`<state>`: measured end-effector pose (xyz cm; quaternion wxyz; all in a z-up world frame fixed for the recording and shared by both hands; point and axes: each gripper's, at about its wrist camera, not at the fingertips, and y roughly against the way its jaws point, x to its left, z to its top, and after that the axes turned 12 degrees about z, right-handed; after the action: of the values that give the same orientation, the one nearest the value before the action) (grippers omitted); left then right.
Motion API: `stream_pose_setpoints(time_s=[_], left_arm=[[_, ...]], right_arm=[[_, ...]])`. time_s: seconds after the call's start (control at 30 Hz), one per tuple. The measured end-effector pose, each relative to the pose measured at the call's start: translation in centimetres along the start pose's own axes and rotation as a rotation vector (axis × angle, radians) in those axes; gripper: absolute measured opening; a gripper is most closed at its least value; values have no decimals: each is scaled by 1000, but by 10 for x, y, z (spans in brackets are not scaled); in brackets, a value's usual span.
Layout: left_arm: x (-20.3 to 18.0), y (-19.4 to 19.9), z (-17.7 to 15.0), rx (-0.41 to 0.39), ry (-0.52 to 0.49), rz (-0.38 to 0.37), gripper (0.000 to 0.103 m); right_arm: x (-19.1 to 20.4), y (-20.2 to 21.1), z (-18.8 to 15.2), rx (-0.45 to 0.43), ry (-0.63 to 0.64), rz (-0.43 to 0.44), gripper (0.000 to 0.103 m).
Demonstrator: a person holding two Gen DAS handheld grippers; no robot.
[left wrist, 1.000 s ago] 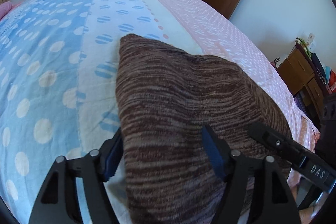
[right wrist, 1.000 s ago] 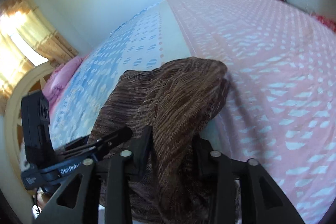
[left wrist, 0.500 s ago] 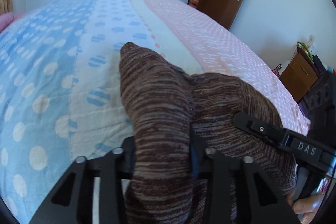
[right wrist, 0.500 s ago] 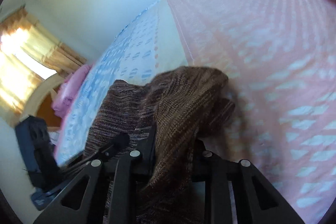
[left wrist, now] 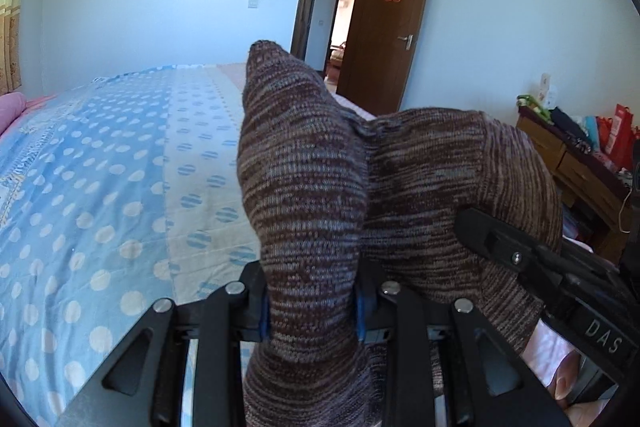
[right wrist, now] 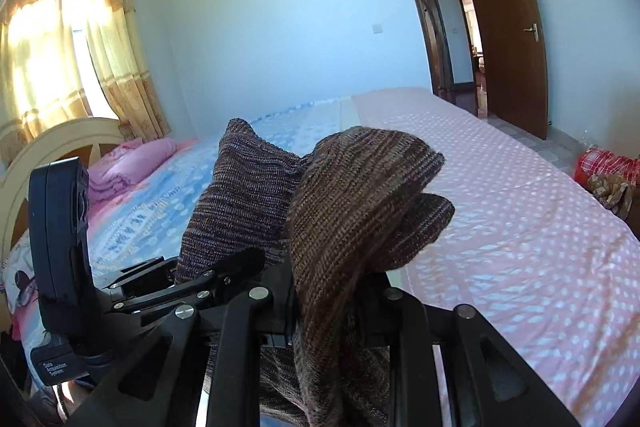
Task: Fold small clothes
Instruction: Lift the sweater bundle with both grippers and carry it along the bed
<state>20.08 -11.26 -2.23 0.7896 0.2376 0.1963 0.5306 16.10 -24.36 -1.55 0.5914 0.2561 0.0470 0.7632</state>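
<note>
A brown striped knit garment (left wrist: 304,187) is held up above the bed by both grippers. My left gripper (left wrist: 311,307) is shut on one corner of it, which stands up between the jaws. My right gripper (right wrist: 334,301) is shut on another corner of the garment (right wrist: 360,195), which flops over the fingers. The right gripper's body shows at the right of the left wrist view (left wrist: 540,267). The left gripper shows at the left of the right wrist view (right wrist: 192,287). The garment's lower part hangs out of sight.
The bed (left wrist: 100,187) has a blue dotted and pink dotted cover (right wrist: 520,227). A pink folded blanket (right wrist: 132,163) lies by the headboard. A wooden dresser (left wrist: 576,163) with clutter stands at the right. An open brown door (right wrist: 508,27) is at the far end.
Both grippers have lifted the garment off the bed and tilted up, so the views now show the room walls. The left gripper closed on the garment a second ago.
</note>
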Motion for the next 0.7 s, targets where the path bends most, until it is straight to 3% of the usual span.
stream_pose_setpoints(time_s=[0.23,0.5,0.7], left_arm=[[-6,21,-9,-8,-8,-1,31],[-2,41,-33,26,-15,48,30],[9,50,-46,33,3,112,30]], right_arm=[[24,39,-11,-23,-2,3,22],[23,50,-30,24,-73,41,22],[44,39,-42,60,-30,48,22]])
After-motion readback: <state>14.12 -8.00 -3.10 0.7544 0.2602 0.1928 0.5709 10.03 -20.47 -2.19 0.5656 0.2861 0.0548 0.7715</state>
